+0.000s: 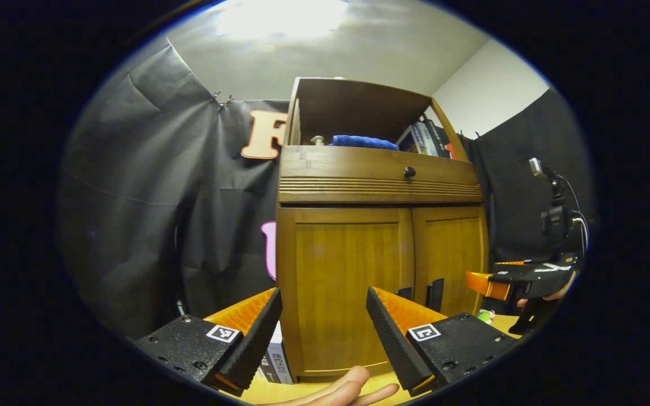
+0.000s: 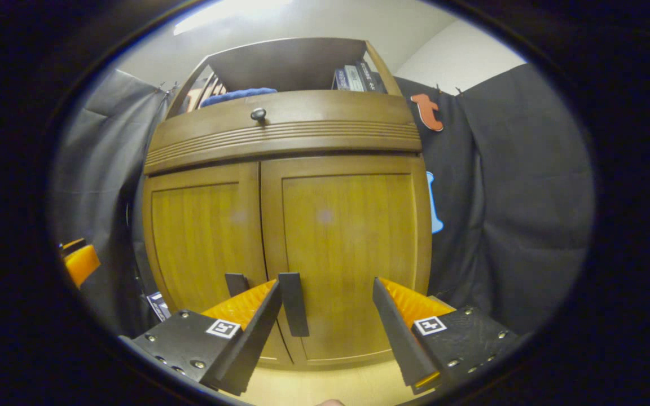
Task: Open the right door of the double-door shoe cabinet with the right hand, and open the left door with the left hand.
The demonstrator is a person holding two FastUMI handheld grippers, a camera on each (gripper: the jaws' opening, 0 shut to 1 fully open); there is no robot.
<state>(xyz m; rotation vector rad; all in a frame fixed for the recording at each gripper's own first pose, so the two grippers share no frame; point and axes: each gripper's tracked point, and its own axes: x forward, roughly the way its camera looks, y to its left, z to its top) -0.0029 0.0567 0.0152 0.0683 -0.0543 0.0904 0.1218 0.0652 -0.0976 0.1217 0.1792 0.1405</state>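
Note:
The wooden shoe cabinet stands close in front with both doors closed. In the left gripper view its left door [image 1: 347, 282] fills the gap of my left gripper [image 1: 324, 316], which is open and holds nothing. The two dark handles [image 1: 435, 293] sit at the centre seam, right of that gripper. In the right gripper view my right gripper [image 2: 328, 316] is open before the right door [image 2: 353, 237]. That door's handle [image 2: 294, 304] lies just inside its left finger. The left door [image 2: 201, 242] and its handle [image 2: 236, 283] lie farther left. The right gripper [image 1: 500, 279] also shows beside the cabinet.
A drawer with a round knob [image 1: 409, 172] sits above the doors, and an open shelf holds a blue cloth [image 1: 361, 141] and books [image 1: 424, 138]. A camera on a stand [image 1: 553, 214] is at the right. A box [image 1: 277, 363] leans by the cabinet's left foot. A hand [image 1: 336, 392] lies on the table.

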